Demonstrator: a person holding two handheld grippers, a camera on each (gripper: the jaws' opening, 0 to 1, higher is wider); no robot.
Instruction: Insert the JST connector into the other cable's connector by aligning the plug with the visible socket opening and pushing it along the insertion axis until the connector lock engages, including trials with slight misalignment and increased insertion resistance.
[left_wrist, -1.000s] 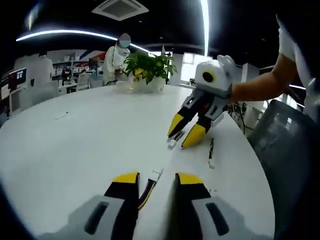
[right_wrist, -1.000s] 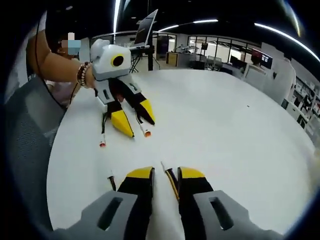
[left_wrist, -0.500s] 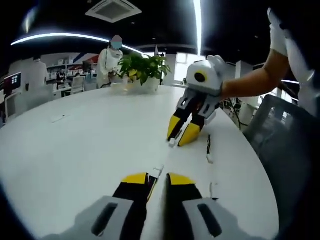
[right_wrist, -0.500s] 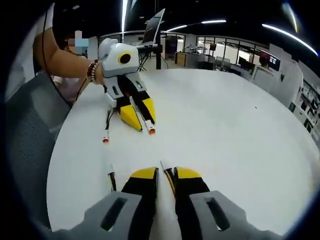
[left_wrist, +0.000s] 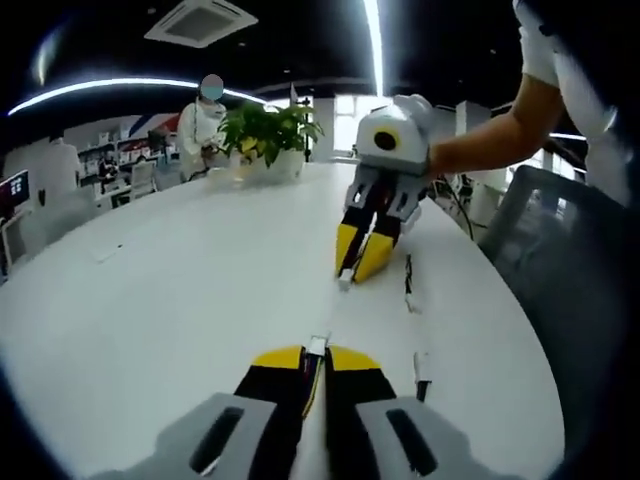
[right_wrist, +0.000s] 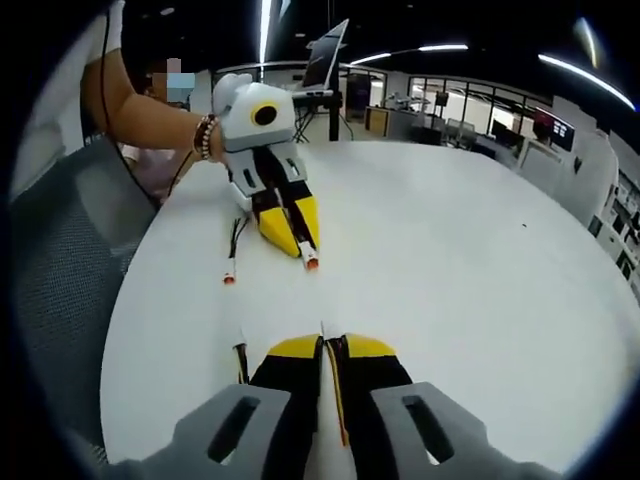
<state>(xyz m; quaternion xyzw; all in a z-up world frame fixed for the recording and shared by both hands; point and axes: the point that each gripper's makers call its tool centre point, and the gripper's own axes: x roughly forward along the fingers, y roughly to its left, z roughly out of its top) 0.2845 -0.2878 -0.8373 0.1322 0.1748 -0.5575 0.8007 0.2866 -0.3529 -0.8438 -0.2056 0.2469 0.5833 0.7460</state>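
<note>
- While your left gripper (left_wrist: 313, 356) sits low over the white table (left_wrist: 180, 290), its yellow-tipped jaws are squeezed together on a cable (left_wrist: 312, 375), with the white connector (left_wrist: 318, 344) poking out just past the tips.
- In the left gripper view you can also see your right gripper (left_wrist: 360, 258) further up the table, jaws pinched together and tips down near the surface, with a small white connector end (left_wrist: 345, 277) sticking out at the tips.
- From the right gripper view, your right gripper (right_wrist: 322, 345) is clamped on its own cable (right_wrist: 338, 395), a yellow-and-dark wire running back between the jaws, and a thin white tip (right_wrist: 322, 328) just peeks out front.
- Same view, your left gripper (right_wrist: 295, 238) is across the table with jaws closed on a cable that ends in an orange-tipped connector (right_wrist: 311, 263) touching the table.
- So the two connectors are well apart, each one held in its own gripper, not mated.
- There's a loose cable (left_wrist: 407, 283) lying on the table just beside the right gripper, and another short cable piece (left_wrist: 421, 368) close to your left jaws.
- In the right gripper view a spare cable with an orange end (right_wrist: 231, 262) lies beside the left gripper.
- A potted plant (left_wrist: 262, 135) sits at the far edge of the table, with a person in white (left_wrist: 200, 125) behind it.
- A grey mesh chair (right_wrist: 60, 270) is right at the table's edge.
</note>
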